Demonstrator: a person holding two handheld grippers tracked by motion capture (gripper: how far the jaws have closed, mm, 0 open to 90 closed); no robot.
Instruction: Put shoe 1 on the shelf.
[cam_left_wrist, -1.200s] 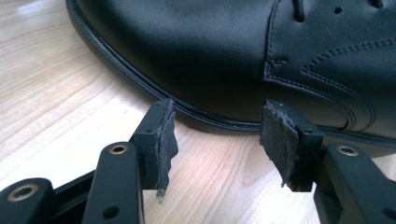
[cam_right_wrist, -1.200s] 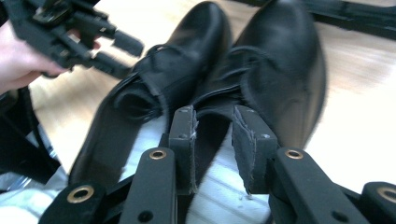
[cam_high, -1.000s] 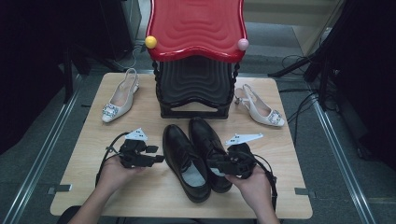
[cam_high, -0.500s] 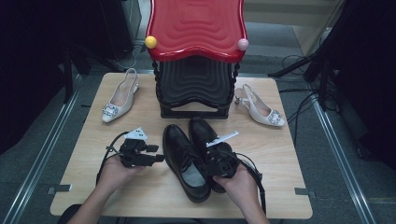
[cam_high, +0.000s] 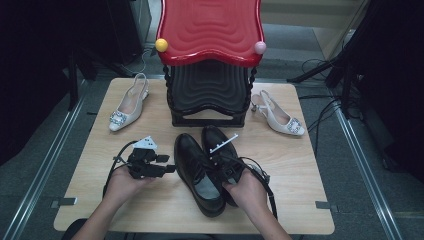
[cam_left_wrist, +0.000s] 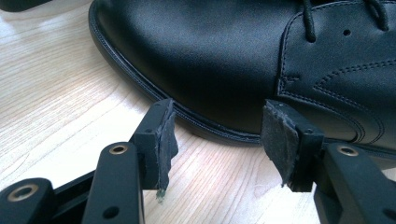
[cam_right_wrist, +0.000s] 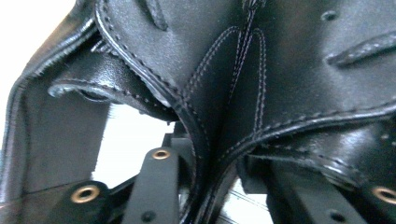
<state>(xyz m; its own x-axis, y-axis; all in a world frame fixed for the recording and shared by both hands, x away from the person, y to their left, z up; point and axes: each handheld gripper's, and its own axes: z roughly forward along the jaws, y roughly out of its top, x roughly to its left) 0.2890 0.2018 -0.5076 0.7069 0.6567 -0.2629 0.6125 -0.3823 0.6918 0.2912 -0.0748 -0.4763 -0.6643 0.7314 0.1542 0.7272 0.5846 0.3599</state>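
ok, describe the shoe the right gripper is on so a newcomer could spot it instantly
Start at the red-topped stand at the table's far edge. Just in front of it lie two black lace-up shoes side by side. It is the right black shoe, toe nearest the stand, with the right gripper over its opening; the left black shoe lies free, and the two heels are pale.

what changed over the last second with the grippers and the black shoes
The right hand-held gripper moved left from beside the right black shoe onto it, and its jaws now sit either side of the shoe's upper edge. The left hand-held gripper stayed open beside the left black shoe, not touching it. Both black shoes, the white heels and the red-topped rack stayed put.
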